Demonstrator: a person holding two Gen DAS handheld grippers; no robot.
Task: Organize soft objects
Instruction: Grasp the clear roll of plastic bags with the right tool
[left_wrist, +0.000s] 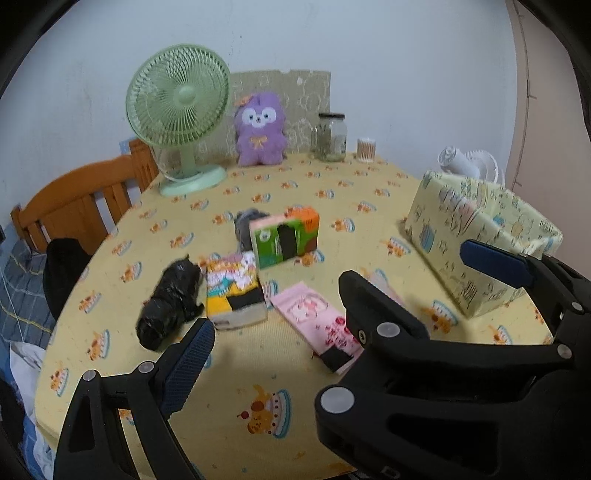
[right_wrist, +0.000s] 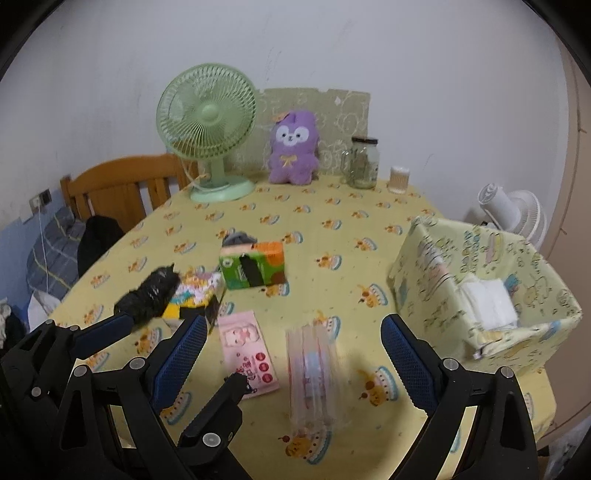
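On the yellow tablecloth lie a black plastic bundle, a colourful tissue pack, a green and orange tissue pack with a grey cloth behind it, and a pink tissue pack. A clear wrapped pack lies between the right gripper's fingers, below them. The patterned yellow box at the right holds white folded tissue. My left gripper is open and empty above the pink pack. My right gripper is open and empty. The left gripper also shows in the right wrist view.
A green desk fan, a purple plush toy, a glass jar and a small cup of swabs stand along the table's far edge. A wooden chair is at the left. A white fan stands behind the box.
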